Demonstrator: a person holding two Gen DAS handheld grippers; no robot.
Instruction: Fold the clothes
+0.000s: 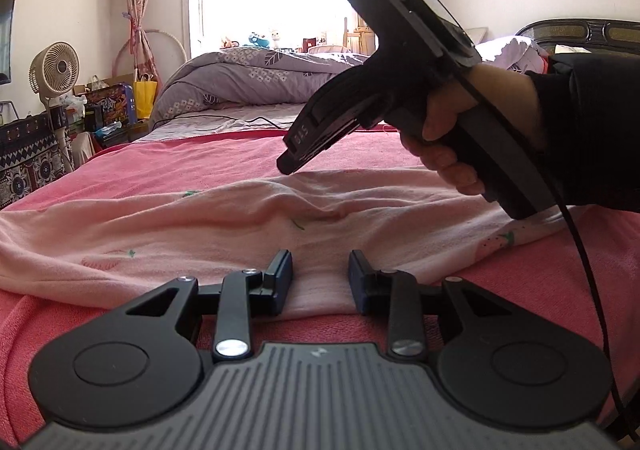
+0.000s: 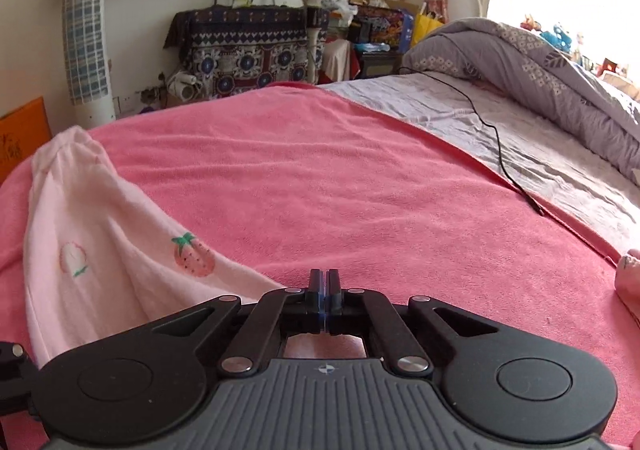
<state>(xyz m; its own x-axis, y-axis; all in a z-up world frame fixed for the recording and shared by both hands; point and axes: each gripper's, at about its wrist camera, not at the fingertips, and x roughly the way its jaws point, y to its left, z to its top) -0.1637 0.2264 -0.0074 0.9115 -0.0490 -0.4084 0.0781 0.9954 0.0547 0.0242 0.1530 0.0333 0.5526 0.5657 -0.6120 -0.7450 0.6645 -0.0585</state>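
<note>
Between left hand-held gripper (image 1: 320, 276) fingers, garment (image 1: 200, 226)

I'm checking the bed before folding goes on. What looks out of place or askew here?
The pale pink garment lies rumpled, with ridges across it, not flat on the pink towel. A black cable trails loose over the grey sheet onto the towel's edge. Nothing spilled or damaged.

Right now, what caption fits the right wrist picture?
Shut right tongs hover over the pink towel beside strawberry-print clothing.
</note>
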